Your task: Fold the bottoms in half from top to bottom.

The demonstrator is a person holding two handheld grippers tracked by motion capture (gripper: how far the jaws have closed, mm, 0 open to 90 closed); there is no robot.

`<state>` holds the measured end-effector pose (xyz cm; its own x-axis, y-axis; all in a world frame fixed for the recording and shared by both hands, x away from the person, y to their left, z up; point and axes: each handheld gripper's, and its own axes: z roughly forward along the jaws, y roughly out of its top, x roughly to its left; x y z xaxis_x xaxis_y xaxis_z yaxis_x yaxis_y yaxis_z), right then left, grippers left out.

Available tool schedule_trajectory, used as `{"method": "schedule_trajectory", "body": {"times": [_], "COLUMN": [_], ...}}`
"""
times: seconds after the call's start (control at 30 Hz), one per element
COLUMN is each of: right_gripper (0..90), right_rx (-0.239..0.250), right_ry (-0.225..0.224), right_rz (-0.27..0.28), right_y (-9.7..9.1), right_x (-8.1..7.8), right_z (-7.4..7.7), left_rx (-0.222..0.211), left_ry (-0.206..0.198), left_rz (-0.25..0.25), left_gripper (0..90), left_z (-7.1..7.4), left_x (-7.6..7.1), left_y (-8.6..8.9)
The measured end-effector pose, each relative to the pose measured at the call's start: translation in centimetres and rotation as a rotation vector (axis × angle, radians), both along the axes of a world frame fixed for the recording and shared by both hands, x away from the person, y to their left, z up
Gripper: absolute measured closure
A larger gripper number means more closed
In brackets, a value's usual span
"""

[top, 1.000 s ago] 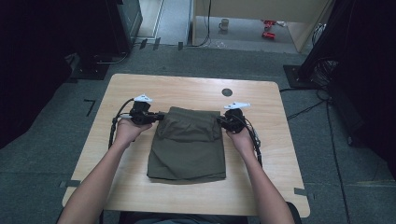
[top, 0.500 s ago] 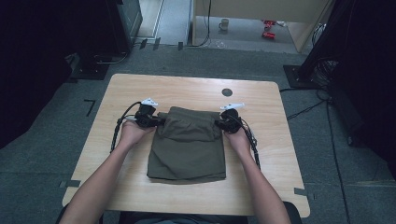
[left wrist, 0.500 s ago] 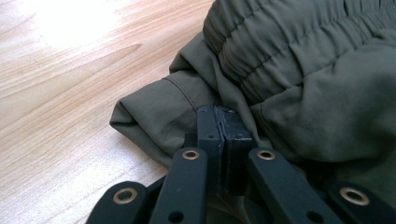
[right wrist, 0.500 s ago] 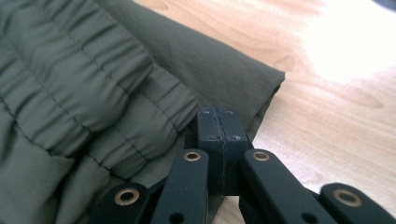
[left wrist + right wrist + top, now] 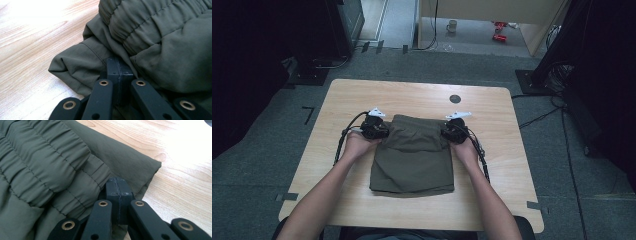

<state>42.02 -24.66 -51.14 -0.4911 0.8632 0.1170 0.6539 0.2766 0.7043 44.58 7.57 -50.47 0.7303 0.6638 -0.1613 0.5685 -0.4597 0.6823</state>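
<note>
Folded olive green shorts [image 5: 412,160] lie in the middle of the wooden table [image 5: 362,95], elastic waistband at the far end. My left gripper [image 5: 384,131] is at the waistband's left corner and my right gripper [image 5: 444,132] at its right corner, each pointing inward. In the left gripper view the jaws [image 5: 118,62] are pressed together with a fold of the shorts [image 5: 162,50] pinched at their tip. In the right gripper view the jaws [image 5: 117,182] are likewise closed on the gathered waistband [image 5: 50,165] beside the cloth's edge.
A small dark round mark [image 5: 455,99] sits on the table beyond the shorts. Bare wood surrounds the shorts on all sides. Black cables [image 5: 343,142] trail from the grippers along the forearms. Dark equipment and floor cables stand around the table.
My left gripper has come down and inward onto the waistband's left corner. The right gripper has edged slightly inward. The shorts lie as before.
</note>
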Motion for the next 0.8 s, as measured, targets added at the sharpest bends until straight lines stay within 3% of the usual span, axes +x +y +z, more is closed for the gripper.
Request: {"method": "schedule_trajectory", "body": {"times": [0.23, 0.4, 0.6, 0.8], "right_gripper": [89.8, 82.0, 77.3, 76.6], "right_rx": [0.041, 0.067, 0.100, 0.113], "right_ry": [-0.001, -0.001, -0.018, -0.026], "right_rz": [0.009, 0.009, 0.015, 0.018], "right_y": [0.0, -0.4, -1.2, -1.2], "right_x": [0.0, -0.1, -0.4, -0.8], "right_z": [0.1, 0.3, 1.0, 1.4], "left_rx": [-0.016, -0.041, -0.033, -0.007], "left_ry": [-0.017, -0.024, -0.053, -0.081], "left_rz": [-0.005, 0.002, 0.005, -0.005], "left_gripper": [90.0, 83.8, 71.4, 67.1], "left_z": [0.1, 0.7, 1.6, 2.3], "left_x": [-0.2, -0.3, -0.6, -1.0], "left_y": [-0.1, 0.2, 0.9, 0.9]}}
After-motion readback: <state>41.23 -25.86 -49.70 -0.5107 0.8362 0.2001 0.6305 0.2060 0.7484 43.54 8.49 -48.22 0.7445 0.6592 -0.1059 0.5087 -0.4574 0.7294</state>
